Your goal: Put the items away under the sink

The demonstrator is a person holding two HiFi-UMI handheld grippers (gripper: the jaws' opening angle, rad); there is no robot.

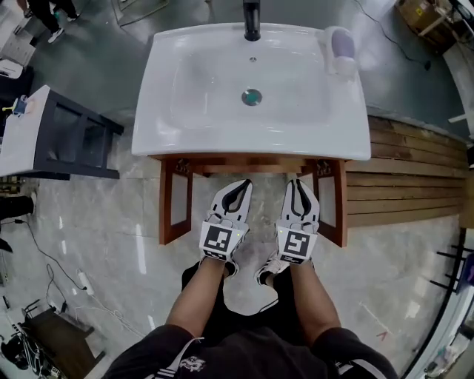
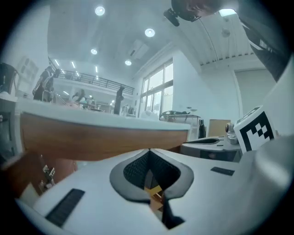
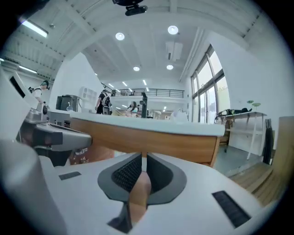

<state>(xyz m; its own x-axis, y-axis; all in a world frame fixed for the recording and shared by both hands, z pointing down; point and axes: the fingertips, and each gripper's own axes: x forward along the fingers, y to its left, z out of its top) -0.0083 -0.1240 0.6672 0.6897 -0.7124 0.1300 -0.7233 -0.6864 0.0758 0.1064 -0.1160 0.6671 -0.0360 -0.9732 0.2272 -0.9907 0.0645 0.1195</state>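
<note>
Sink [image 1: 252, 81] sits on an open wooden stand [image 1: 175, 211]. Left claw [image 1: 244, 183] and right claw [image 1: 295, 182] hover clenched, empty, near its front, likely between items.

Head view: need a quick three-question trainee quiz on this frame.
1. Multiple choice: where on the sink does the bottle stand? A) near-left corner B) far-right corner C) middle of the front edge
2. True or false: the left gripper and the right gripper each hold an item.
3. What colour is the faucet?
Key: 1 B. 2 False: both are shut with nothing in them. 3 Black.
</note>
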